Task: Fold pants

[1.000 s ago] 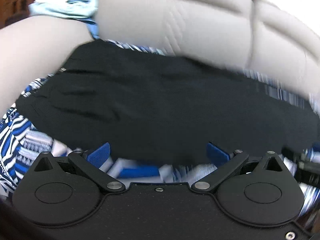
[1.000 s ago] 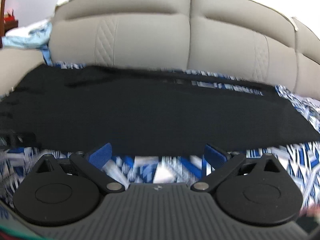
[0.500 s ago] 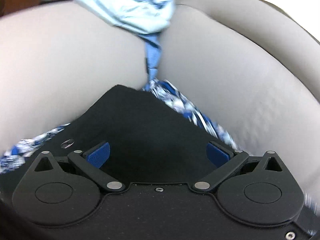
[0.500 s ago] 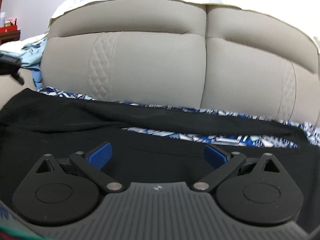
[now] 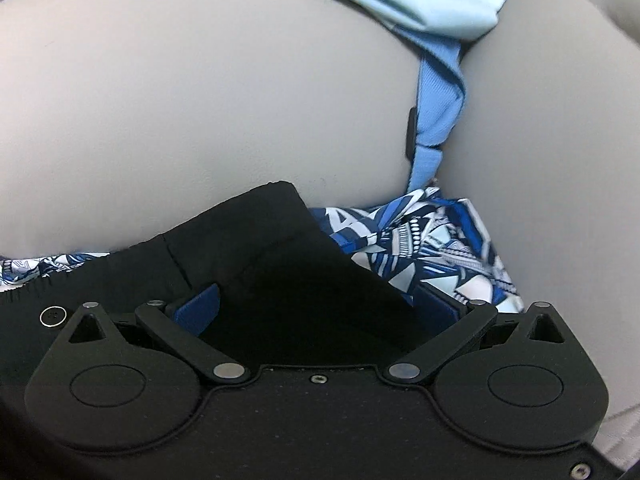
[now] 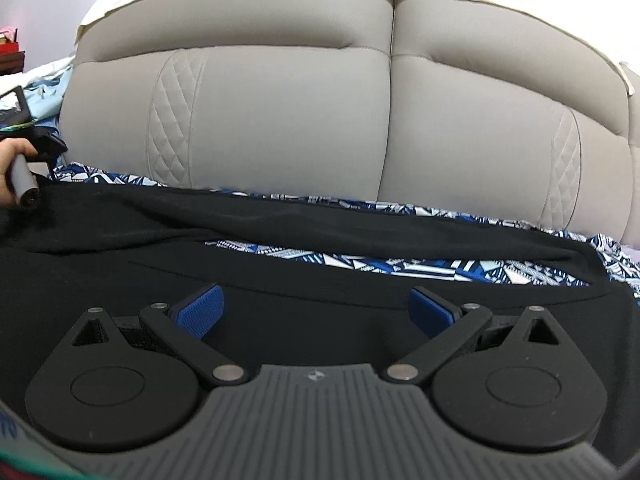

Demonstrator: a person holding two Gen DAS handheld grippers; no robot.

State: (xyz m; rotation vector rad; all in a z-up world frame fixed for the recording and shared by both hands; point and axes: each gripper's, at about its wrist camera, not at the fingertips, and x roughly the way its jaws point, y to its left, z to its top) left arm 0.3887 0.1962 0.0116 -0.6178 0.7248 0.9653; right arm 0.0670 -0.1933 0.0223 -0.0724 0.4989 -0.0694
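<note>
Black pants [image 6: 360, 236] lie spread lengthwise across a blue-and-white patterned cloth [image 6: 400, 266] on the sofa seat. In the left wrist view the waistband corner [image 5: 256, 220] with a metal button [image 5: 53, 315] lies right under my left gripper [image 5: 320, 304], which is open with its blue pads over the fabric. My right gripper [image 6: 316, 312] is open too, low over the near pant leg. The left gripper's handle and the hand [image 6: 20, 176] show at the left edge of the right wrist view.
Grey sofa back cushions [image 6: 360, 120] rise behind the pants. The sofa armrest [image 5: 180, 100] stands close before the left gripper. Light blue clothes [image 5: 424, 12] hang in the gap between armrest and back cushion.
The left gripper swung left and closed in on the waistband corner by the armrest. The right gripper moved forward and down over the near leg. Both stayed open.
</note>
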